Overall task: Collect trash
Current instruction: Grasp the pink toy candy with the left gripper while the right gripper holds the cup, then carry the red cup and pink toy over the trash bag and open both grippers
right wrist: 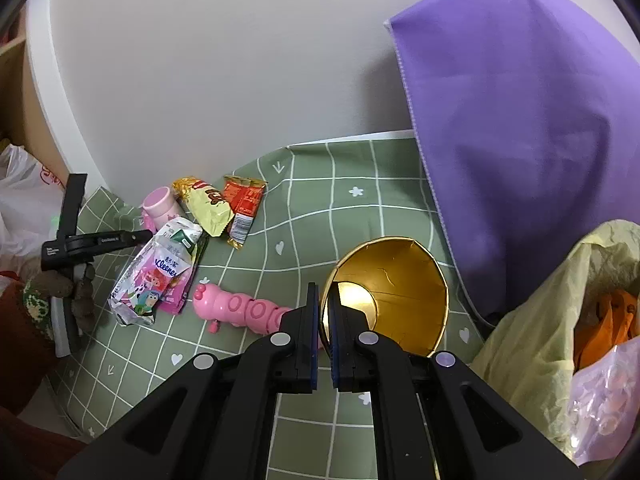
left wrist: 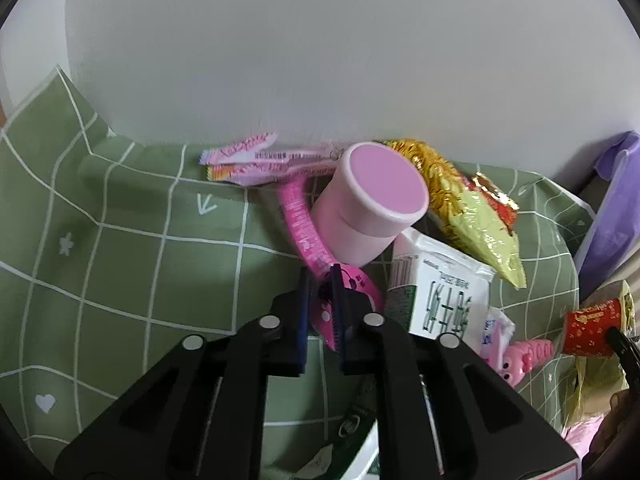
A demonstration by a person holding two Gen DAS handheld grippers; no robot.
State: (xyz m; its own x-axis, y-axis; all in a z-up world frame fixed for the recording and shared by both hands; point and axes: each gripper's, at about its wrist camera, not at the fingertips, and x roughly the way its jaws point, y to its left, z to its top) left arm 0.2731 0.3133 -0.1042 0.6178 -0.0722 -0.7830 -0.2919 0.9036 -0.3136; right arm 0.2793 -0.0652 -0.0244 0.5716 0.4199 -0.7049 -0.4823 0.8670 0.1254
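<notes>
My left gripper (left wrist: pixel 323 280) is shut on a long pink wrapper (left wrist: pixel 304 228) that trails back toward a pink cylindrical tub (left wrist: pixel 370 204). A white milk carton (left wrist: pixel 436 292), a yellow snack bag (left wrist: pixel 476 216) and a Kleenex pack (right wrist: pixel 154 276) lie close by. My right gripper (right wrist: pixel 325 304) is shut on the rim of a paper cup (right wrist: pixel 400 284) with a gold inside, held above the cloth. In the left wrist view the cup (left wrist: pixel 588 328) shows red at the far right. The left gripper (right wrist: pixel 136 237) also shows in the right wrist view.
A green checked cloth (right wrist: pixel 312 200) covers the table against a white wall. A pink caterpillar toy (right wrist: pixel 240 308) and a red wrapper (right wrist: pixel 244 204) lie on it. A purple bag (right wrist: pixel 520 140) and a yellow trash bag (right wrist: pixel 552 320) stand at the right.
</notes>
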